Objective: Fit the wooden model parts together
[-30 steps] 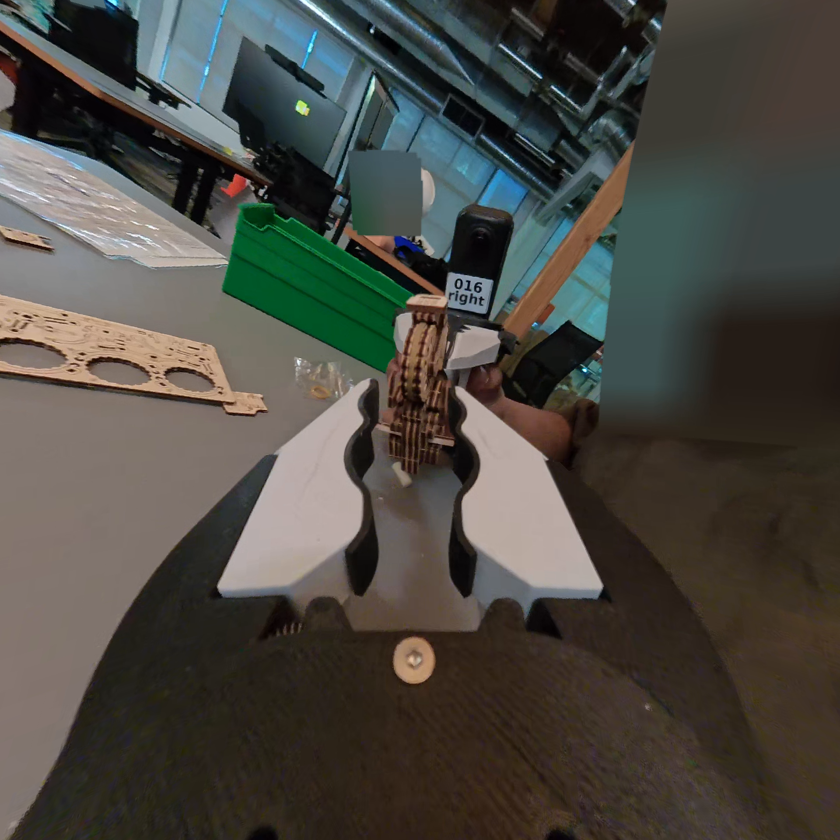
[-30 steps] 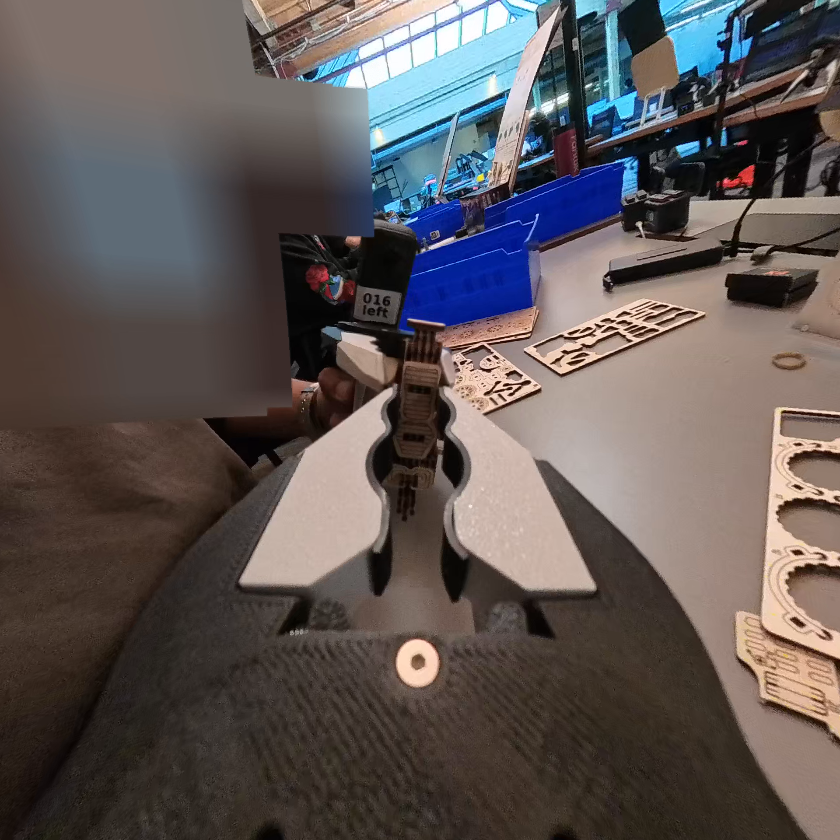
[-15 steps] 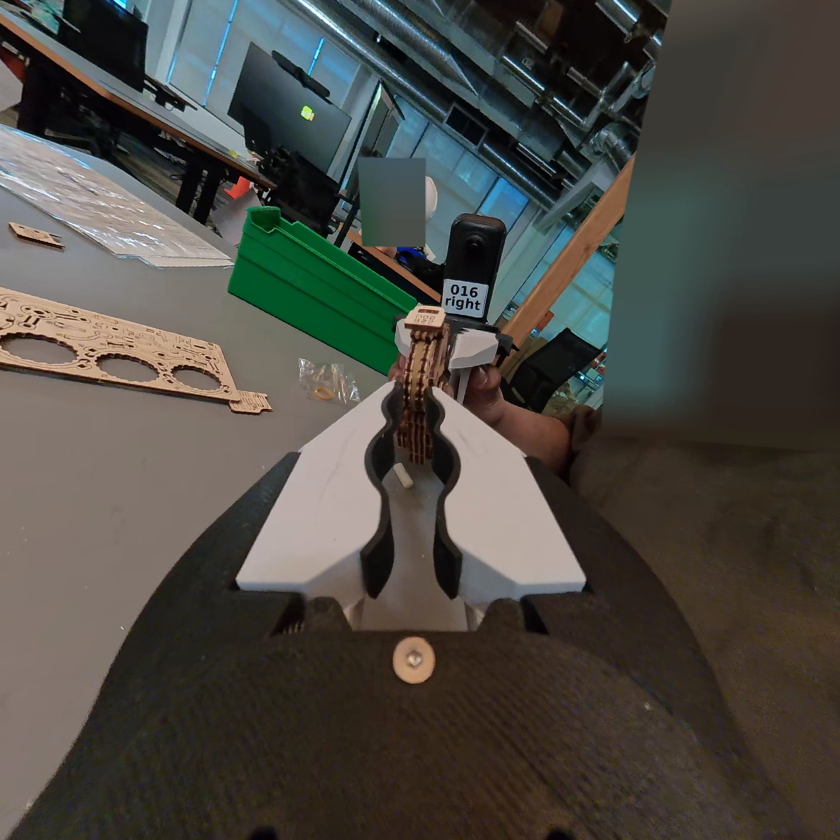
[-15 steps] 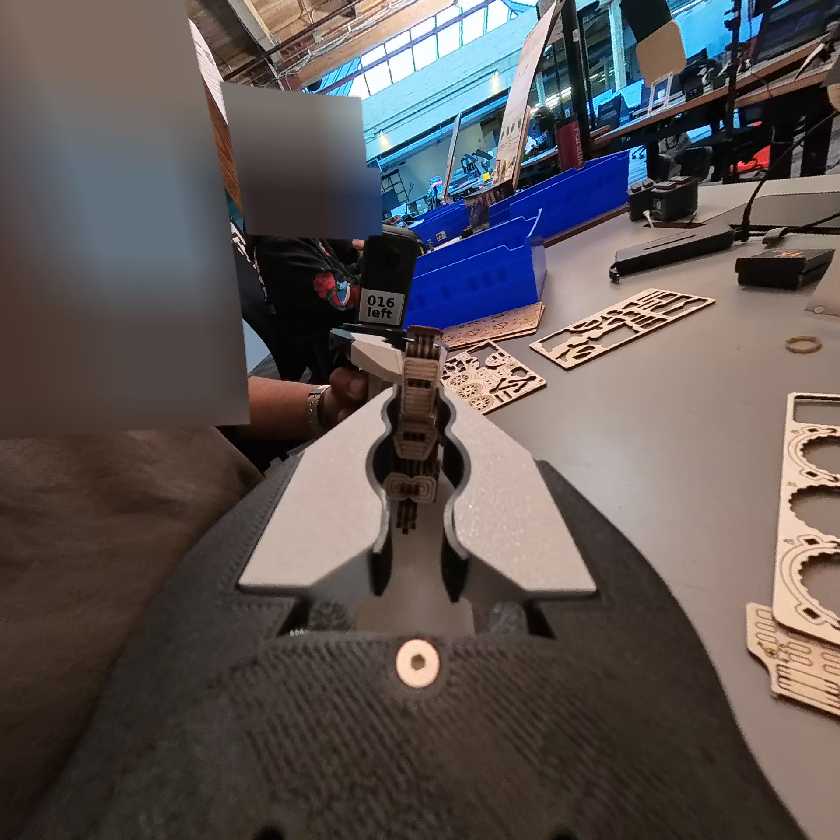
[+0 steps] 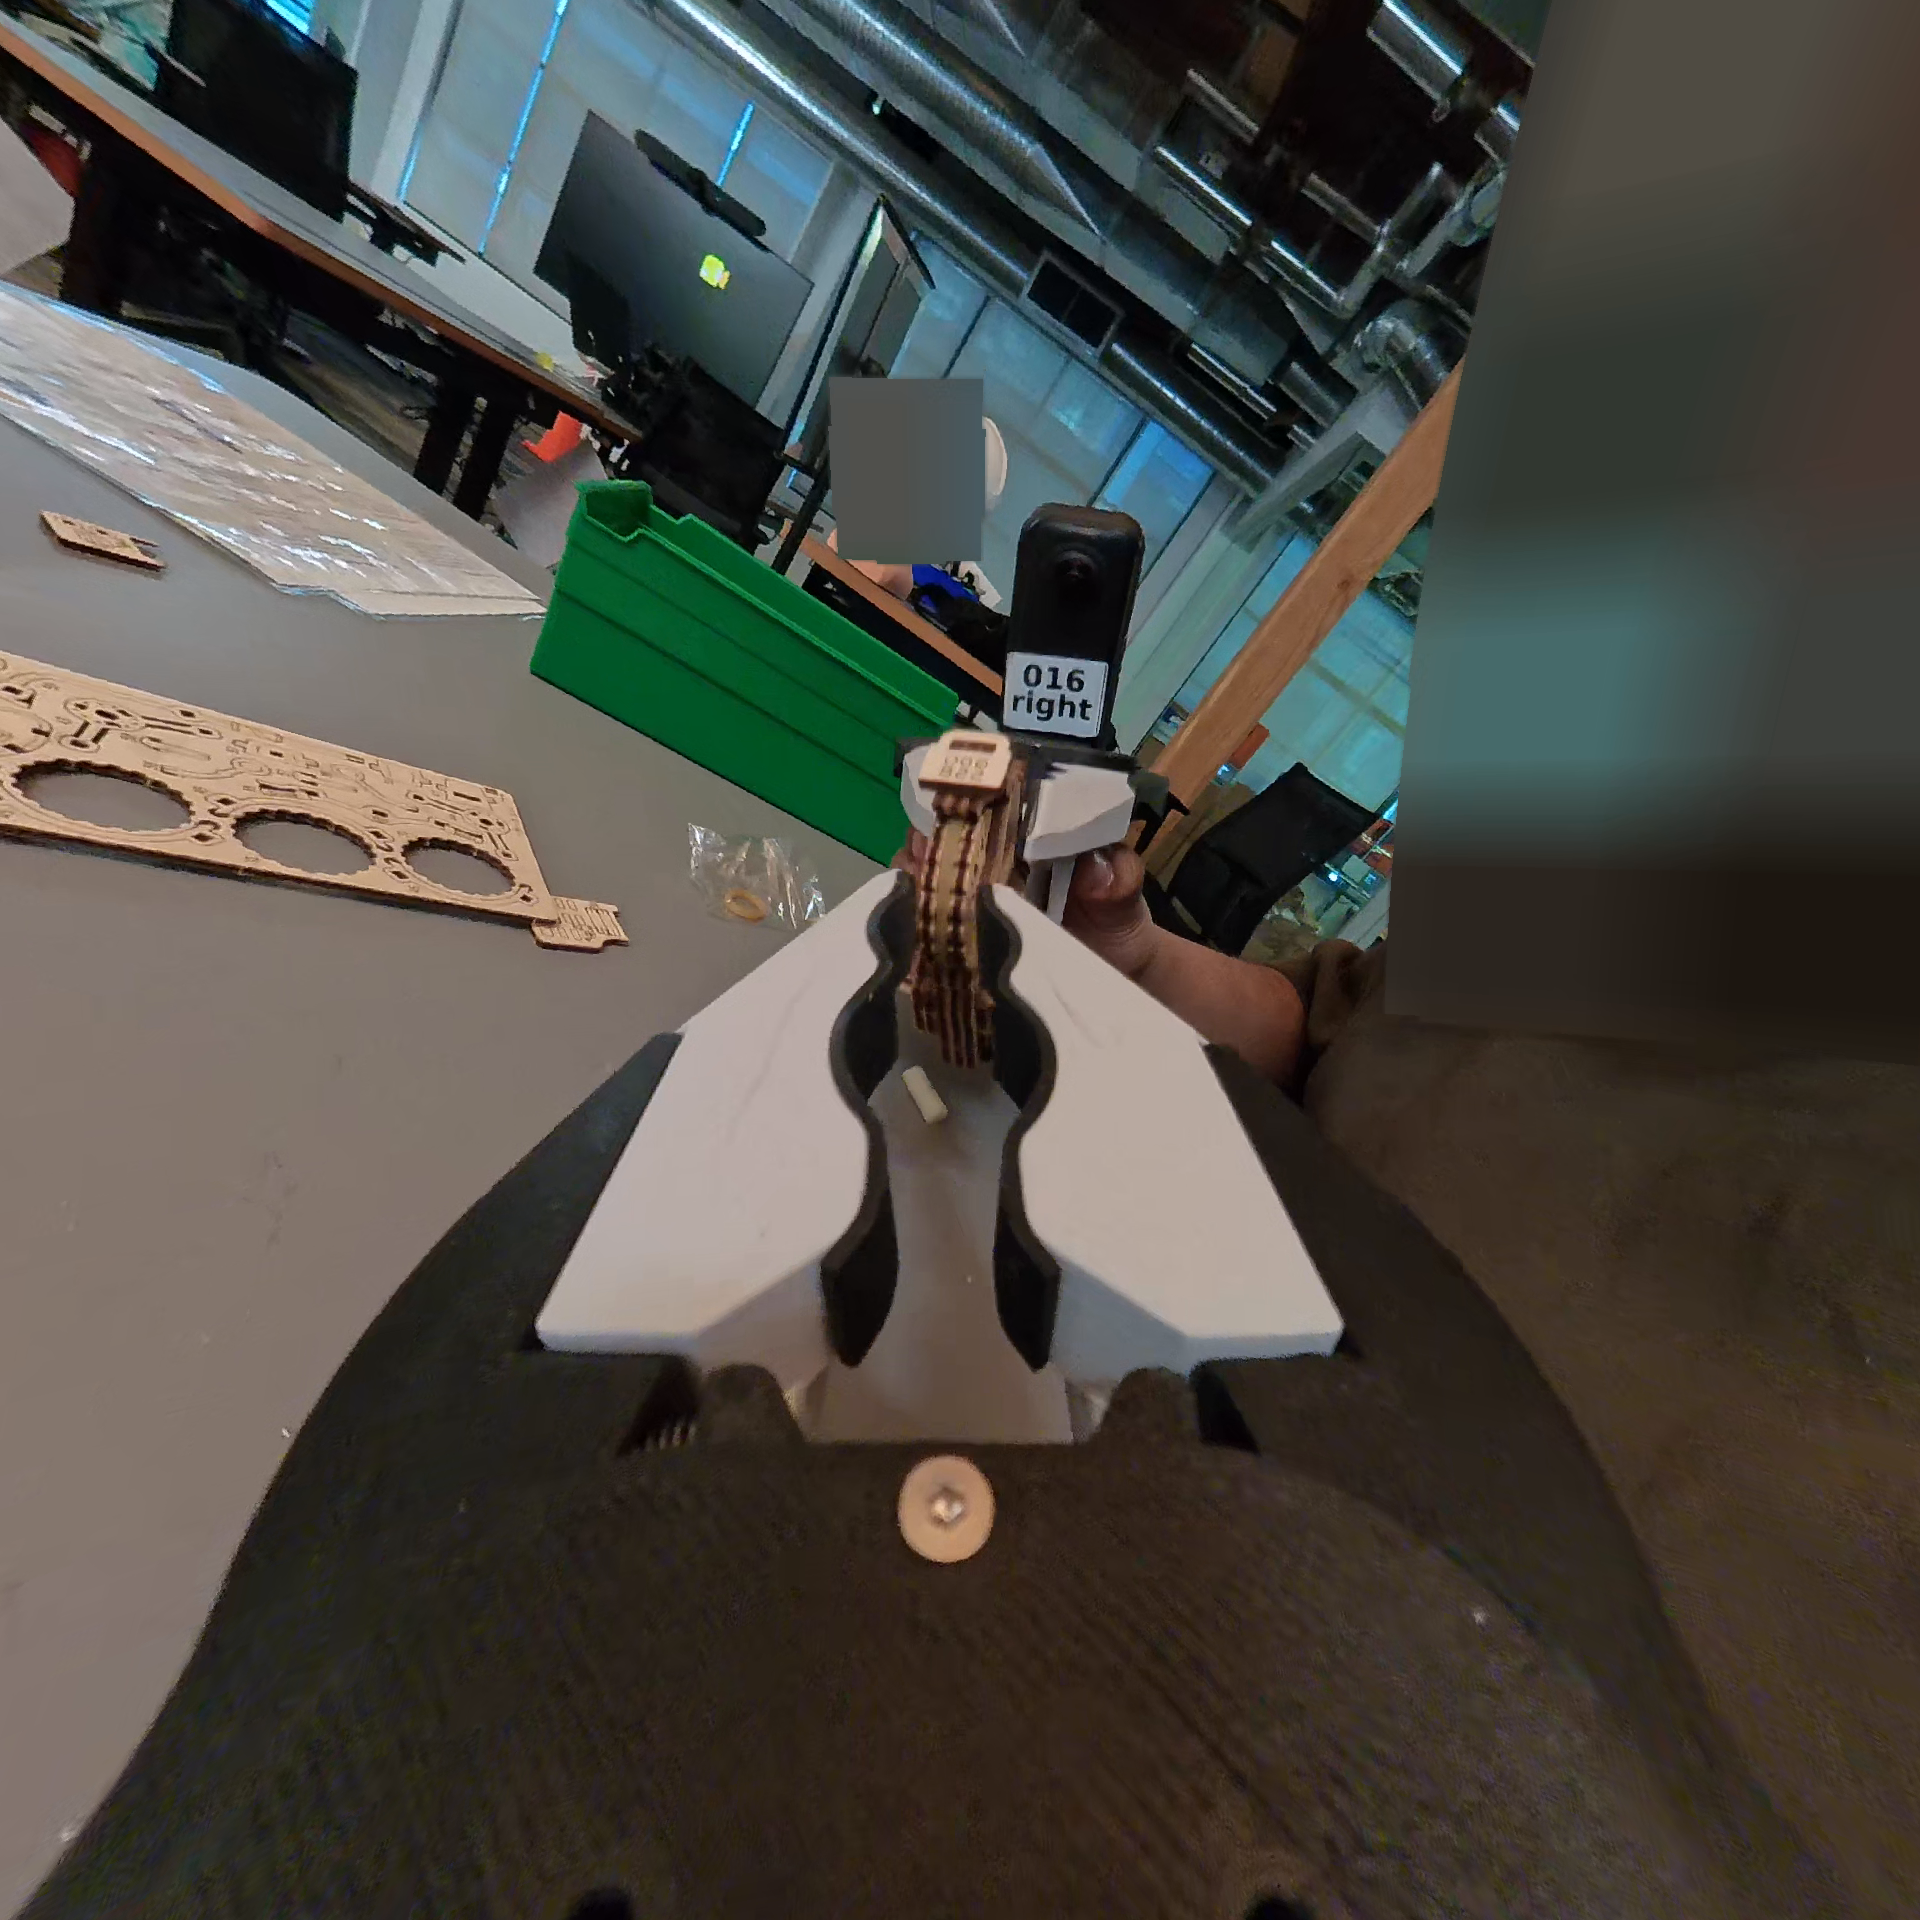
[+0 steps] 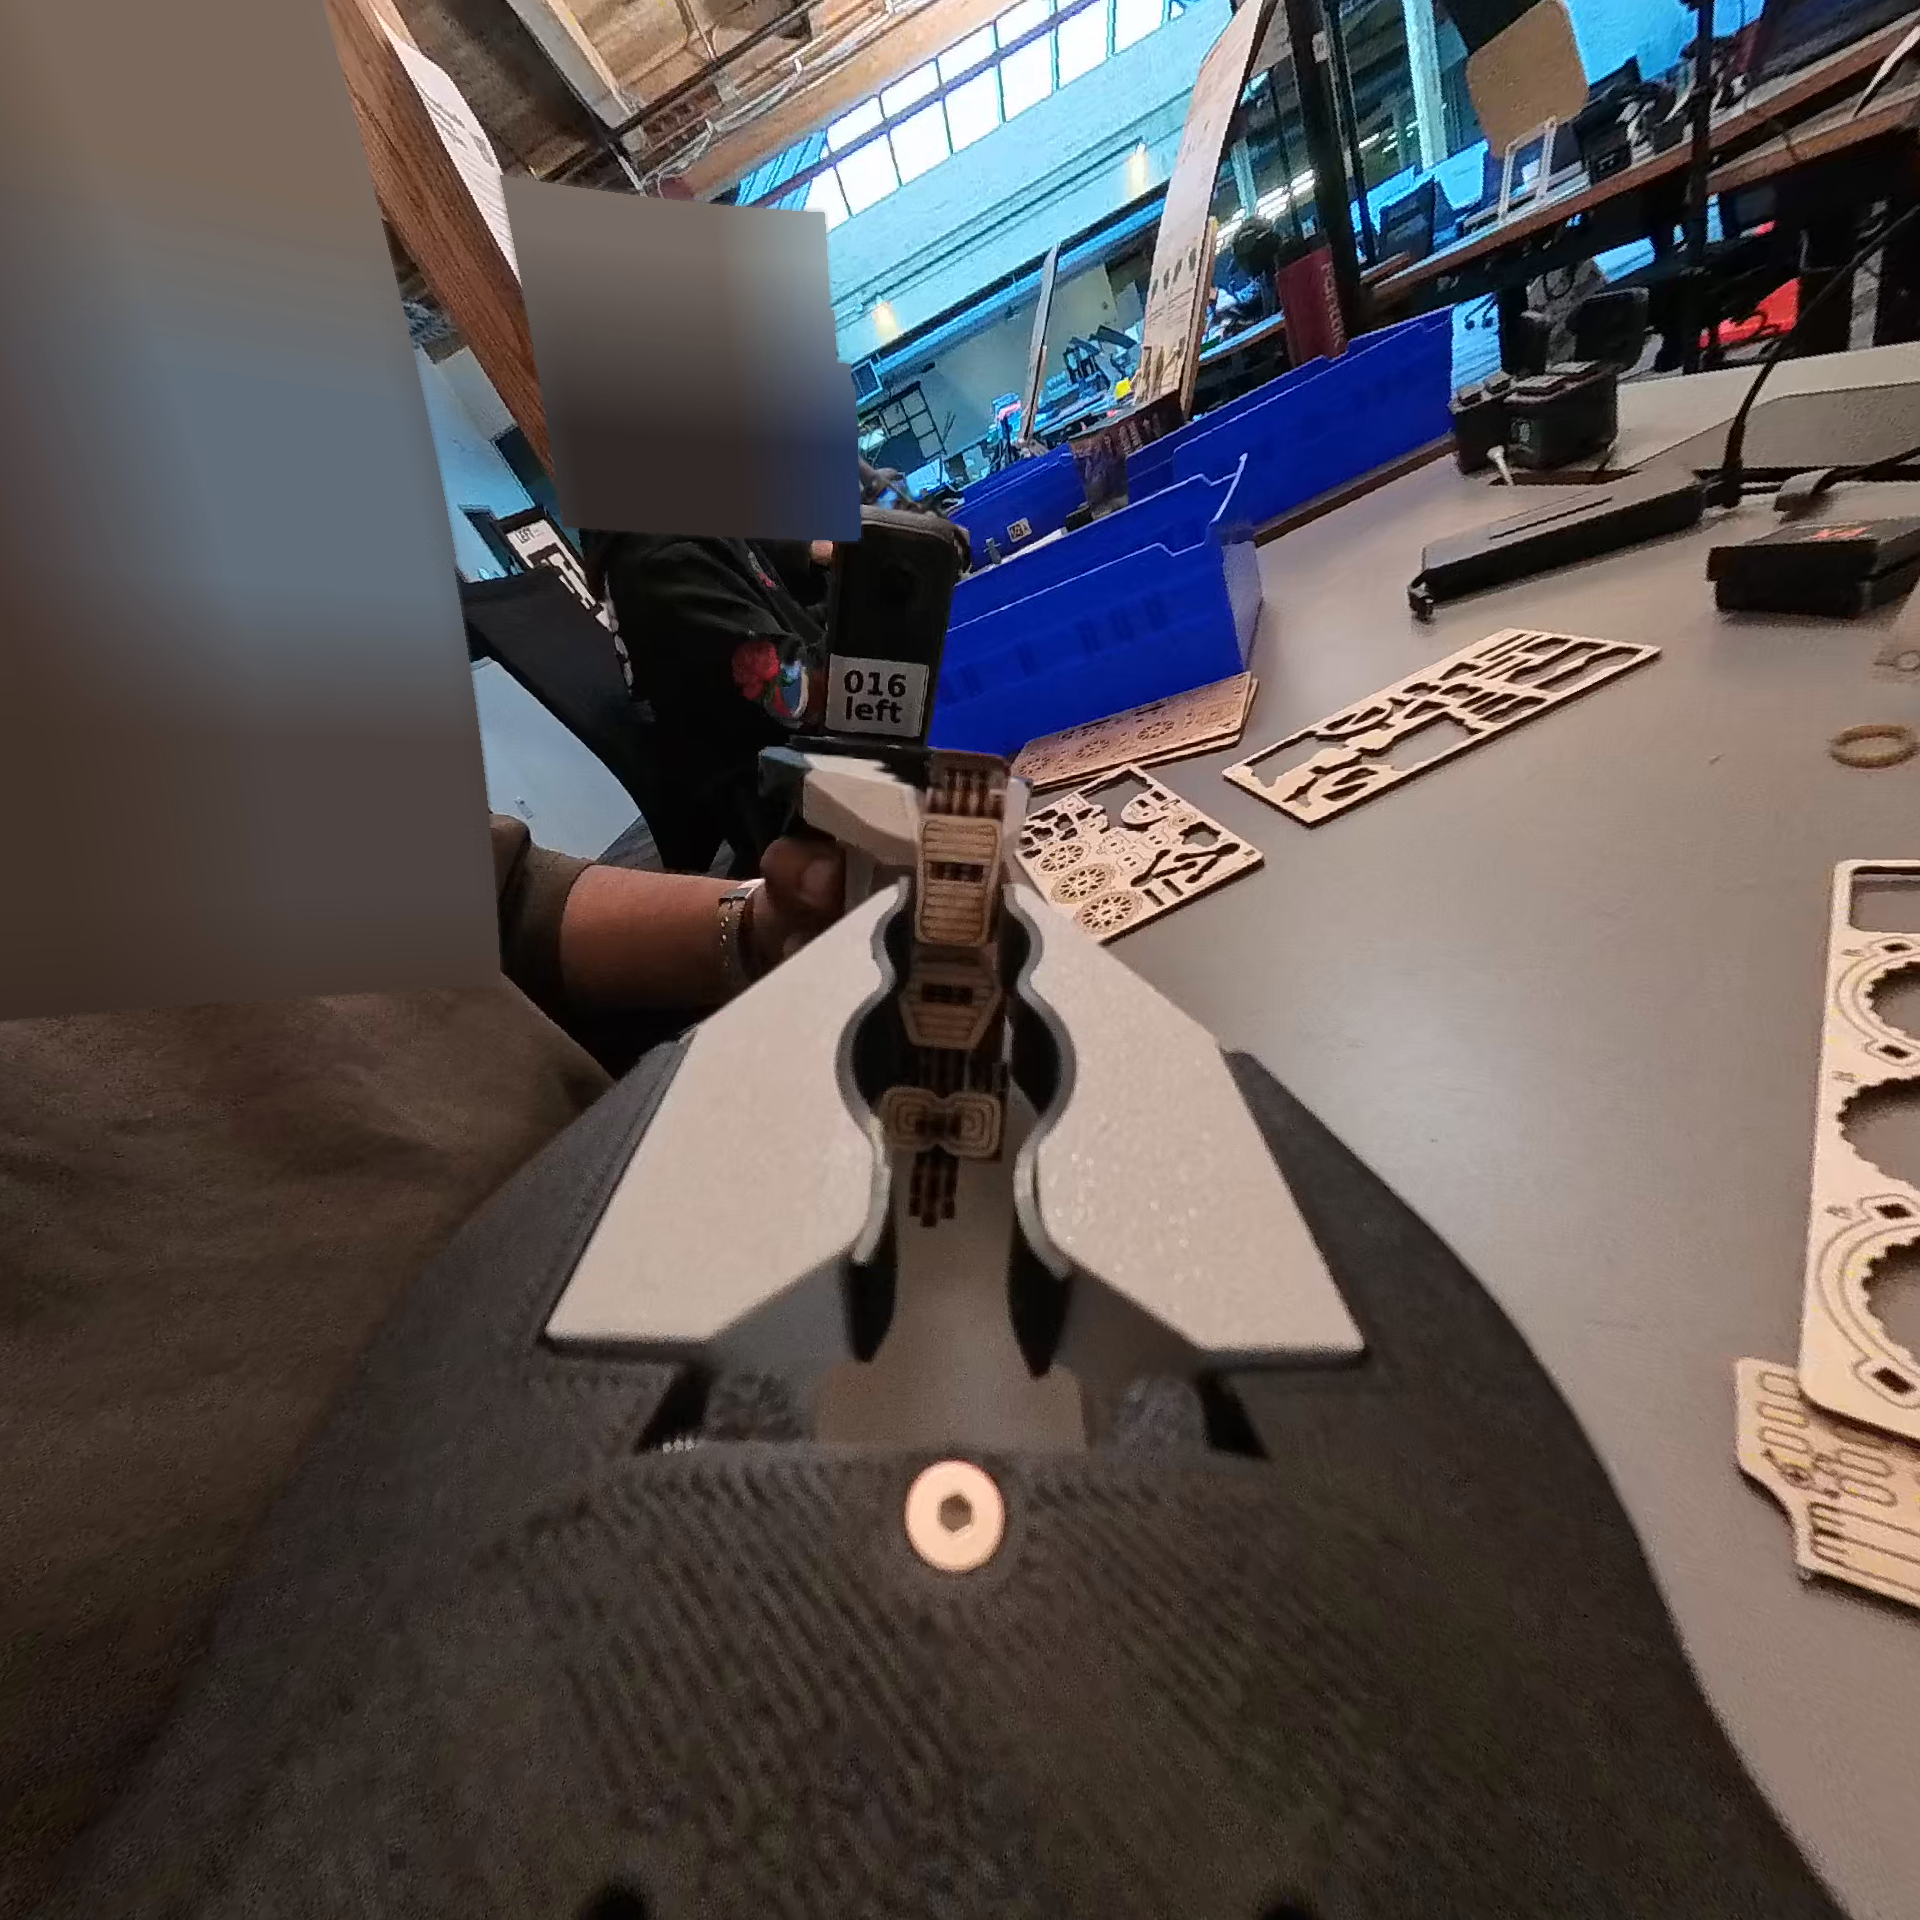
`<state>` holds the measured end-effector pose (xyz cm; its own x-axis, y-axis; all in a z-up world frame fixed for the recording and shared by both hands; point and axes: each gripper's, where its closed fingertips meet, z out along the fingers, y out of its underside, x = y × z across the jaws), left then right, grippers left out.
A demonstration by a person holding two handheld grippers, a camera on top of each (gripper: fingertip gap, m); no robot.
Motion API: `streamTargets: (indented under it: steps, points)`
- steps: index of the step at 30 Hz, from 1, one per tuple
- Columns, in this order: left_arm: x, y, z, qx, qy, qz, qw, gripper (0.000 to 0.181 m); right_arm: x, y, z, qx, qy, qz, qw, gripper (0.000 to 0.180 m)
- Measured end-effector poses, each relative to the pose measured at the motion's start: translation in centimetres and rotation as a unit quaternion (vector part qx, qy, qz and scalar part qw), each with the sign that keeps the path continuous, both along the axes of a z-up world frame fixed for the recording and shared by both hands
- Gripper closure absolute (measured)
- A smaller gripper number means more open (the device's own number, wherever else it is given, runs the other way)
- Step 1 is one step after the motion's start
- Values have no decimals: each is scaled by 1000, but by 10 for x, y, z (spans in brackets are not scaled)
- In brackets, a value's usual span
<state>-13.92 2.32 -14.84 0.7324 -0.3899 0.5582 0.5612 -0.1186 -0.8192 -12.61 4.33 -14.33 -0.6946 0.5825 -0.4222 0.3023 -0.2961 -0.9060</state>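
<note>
the wooden model [image 5: 951,914] is a stack of thin laser-cut plywood layers with dark scorched edges, held up in the air between the two tools, above the near edge of the grey table [image 5: 312,1091]. the left gripper [image 5: 945,935] pinches one end of it between white plastic fingers [image 5: 769,1132] lined with wavy black pads; the right gripper [image 6: 956,977] clamps the other end in the same way, its fingers speckled grey.

the left wrist view alone shows a glossy green plastic bin [image 5: 727,675], a crinkled clear bag [image 5: 753,883], a flat wooden sheet [image 5: 260,821] with toothed round holes, and a small white peg [image 5: 923,1093] lying between the fingers. the right wrist view alone shows blue bins [image 6: 1101,623], more cut-out wooden sheets [image 6: 1434,717], a thin ring [image 6: 1870,744], and engraved flat plates on the model's face.
</note>
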Motion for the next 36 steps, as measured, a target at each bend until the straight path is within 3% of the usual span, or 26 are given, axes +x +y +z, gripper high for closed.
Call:
streamTargets:
  steps: [23,36]
  points:
    - [12,5,-13,-34,1,-29,999,175,-1,6,5,-43,-8,-2,999,167]
    - [10,4,-12,-34,-2,-30,999,151,-1,5,0,-42,-20,5,999,167]
